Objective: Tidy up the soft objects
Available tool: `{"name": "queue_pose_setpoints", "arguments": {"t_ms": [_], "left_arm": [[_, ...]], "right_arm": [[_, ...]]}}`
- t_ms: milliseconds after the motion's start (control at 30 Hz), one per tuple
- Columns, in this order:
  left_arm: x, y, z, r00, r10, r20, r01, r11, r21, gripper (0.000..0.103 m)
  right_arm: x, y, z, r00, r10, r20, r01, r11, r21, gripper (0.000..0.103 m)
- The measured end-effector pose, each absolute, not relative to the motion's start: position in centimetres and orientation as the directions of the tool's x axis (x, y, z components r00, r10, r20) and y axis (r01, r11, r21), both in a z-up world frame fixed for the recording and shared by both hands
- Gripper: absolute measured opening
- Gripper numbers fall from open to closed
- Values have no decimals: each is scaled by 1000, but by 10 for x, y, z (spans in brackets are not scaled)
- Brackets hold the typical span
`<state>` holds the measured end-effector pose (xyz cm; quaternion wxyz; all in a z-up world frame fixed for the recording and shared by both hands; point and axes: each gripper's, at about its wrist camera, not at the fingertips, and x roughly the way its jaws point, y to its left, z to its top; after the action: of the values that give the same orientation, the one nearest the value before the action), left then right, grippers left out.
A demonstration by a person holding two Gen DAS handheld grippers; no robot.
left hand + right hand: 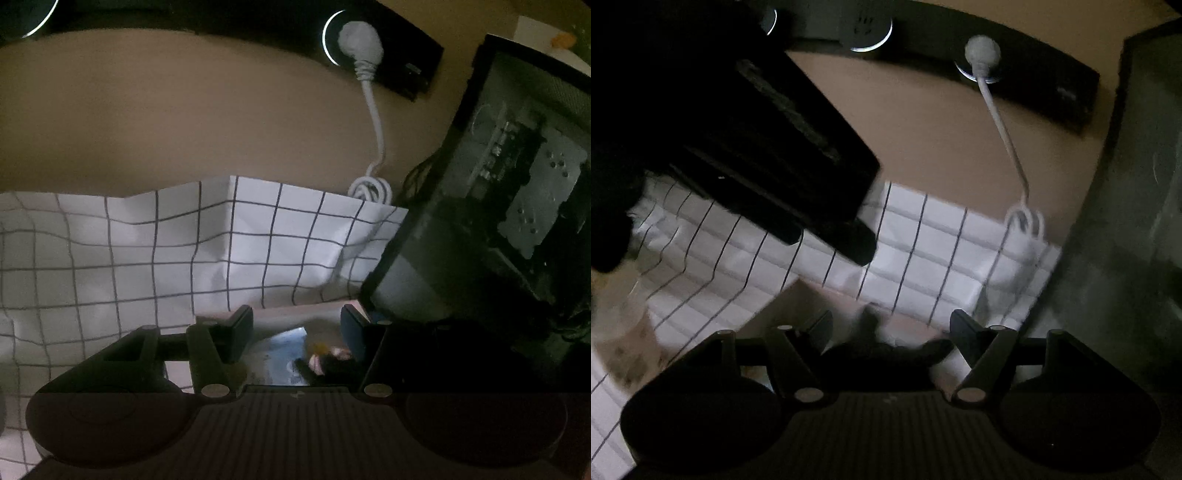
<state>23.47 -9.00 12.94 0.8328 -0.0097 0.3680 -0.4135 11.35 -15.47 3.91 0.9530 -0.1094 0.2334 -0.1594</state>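
Note:
A white cloth with a black grid (pixel 155 251) lies rumpled on the surface against a beige wall; it also shows in the right wrist view (pixel 923 258). My left gripper (pixel 297 325) is open, its fingers standing apart over a dim patch with a dark soft object with pink and yellow bits (pixel 325 360). My right gripper (pixel 888 328) is open over a dark soft shape (pixel 879 350) lying between its fingers, not clamped. The left gripper's dark body (pixel 757 147) shows at the upper left of the right wrist view, above the cloth.
A black power strip (pixel 388 51) is mounted on the wall with a white plug and coiled white cable (pixel 371 188); the cable also shows in the right wrist view (pixel 1008 140). An open computer case (pixel 498 192) stands at the right. The scene is dim.

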Motion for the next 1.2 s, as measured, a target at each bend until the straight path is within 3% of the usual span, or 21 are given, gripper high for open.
{"name": "queue_pose_setpoints", "arguments": {"t_ms": [100,233,400,500,600,867,1167,1200], "left_arm": [[236,-92,125,313,-716,-623,712,612,-345,58],[235,-88,126,326,-715,-618,714,615,-335,58],[241,-78,127,341,-720,-605,679,634,-371,57],[239,-78,123,325,-723,-610,673,630,-388,57],[233,-78,118,307,-722,-620,675,625,-394,57],[216,-44,139,425,-688,-589,648,685,-332,57],[182,20,141,505,-661,-555,634,720,-280,57],[176,27,138,521,-657,-545,634,725,-268,57]], "right_arm": [[125,-149,28,820,-294,-491,173,945,-277,71],[102,-137,29,843,-301,-446,177,938,-298,71],[50,-151,57,873,-250,-418,216,968,-130,72],[40,-168,52,842,-205,-499,232,973,-8,71],[47,-174,45,839,-136,-526,205,976,74,59],[115,-139,39,831,-284,-479,198,955,-223,55],[130,-130,56,839,-279,-467,209,958,-198,55],[123,-129,63,846,-288,-448,228,956,-184,60]]}}
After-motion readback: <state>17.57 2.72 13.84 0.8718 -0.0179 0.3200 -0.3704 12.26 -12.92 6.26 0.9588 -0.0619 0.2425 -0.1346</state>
